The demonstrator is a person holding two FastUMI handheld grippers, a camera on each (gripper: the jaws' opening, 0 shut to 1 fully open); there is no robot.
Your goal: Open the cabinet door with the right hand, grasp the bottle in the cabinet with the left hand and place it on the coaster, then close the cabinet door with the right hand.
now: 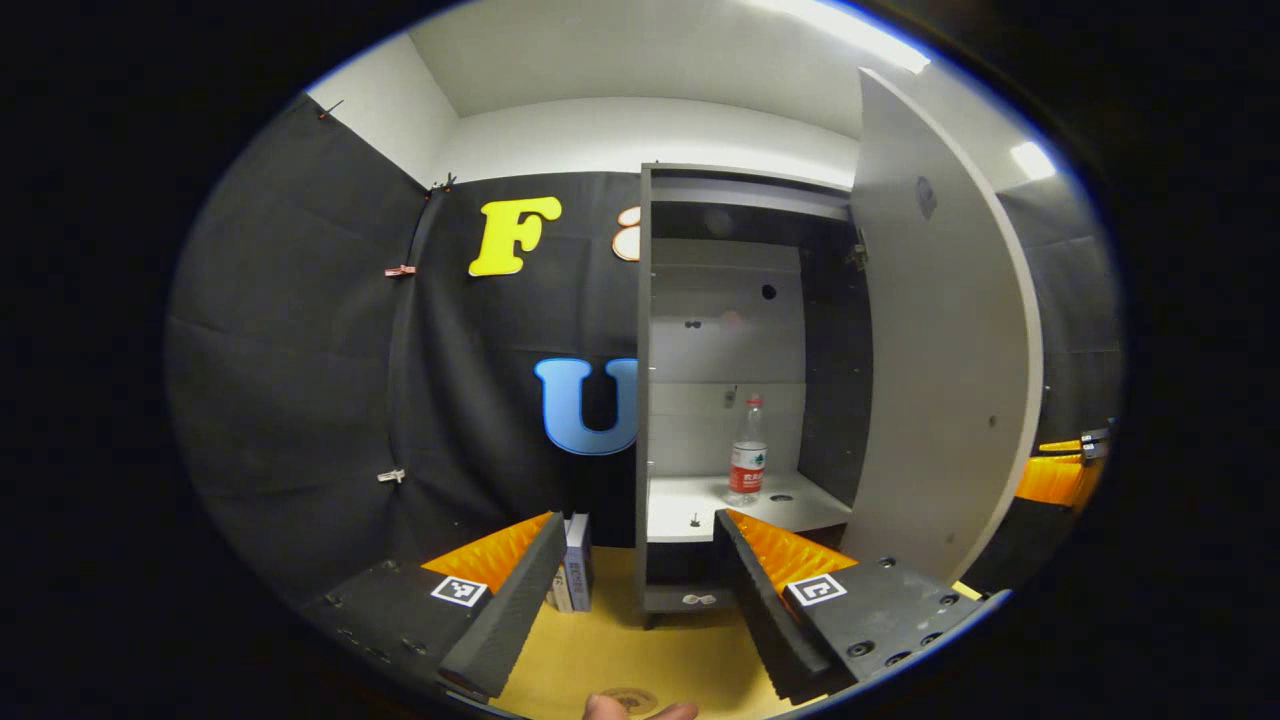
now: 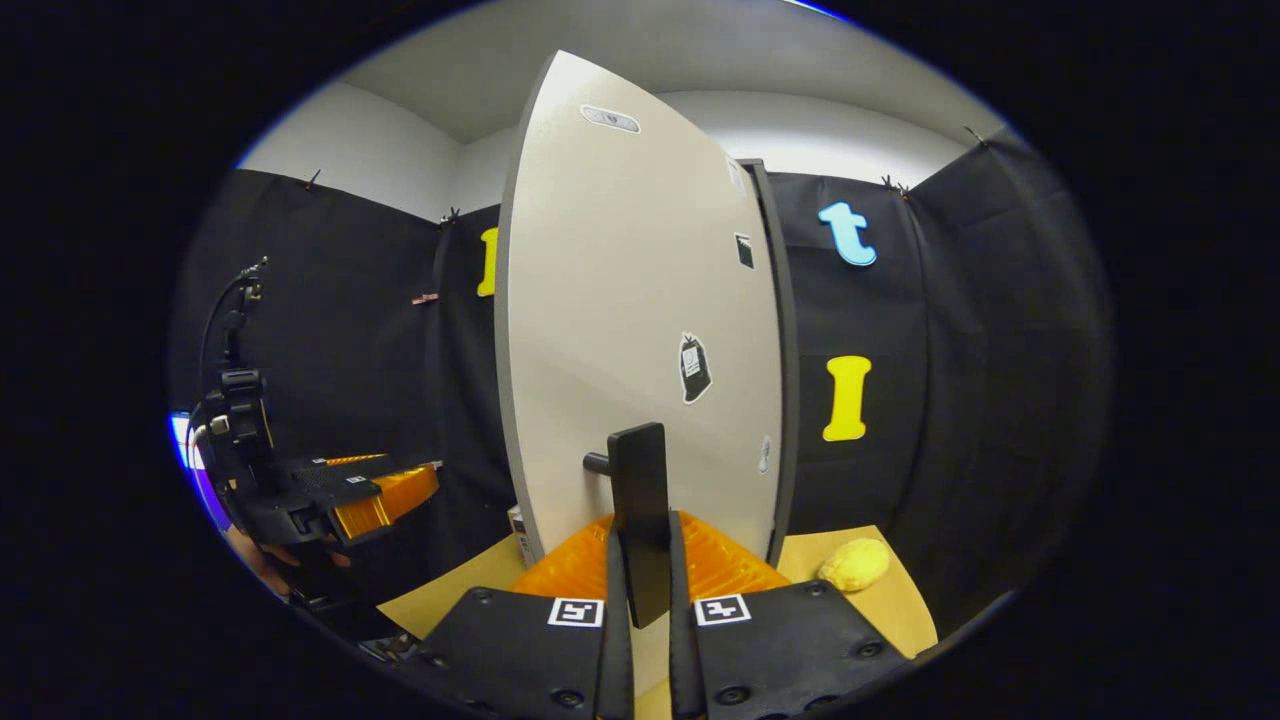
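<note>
In the left gripper view the left gripper has its fingers spread wide, aimed at the open grey cabinet; the clear plastic bottle with a red label stands upright on its white shelf; in the right gripper view the right gripper clamps the dark handle of the pale cabinet door; a yellow lumpy object lies on the tabletop.

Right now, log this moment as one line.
door: open | right tool: shut on handle | left tool: open, short of bottle | bottle: upright on shelf
</note>
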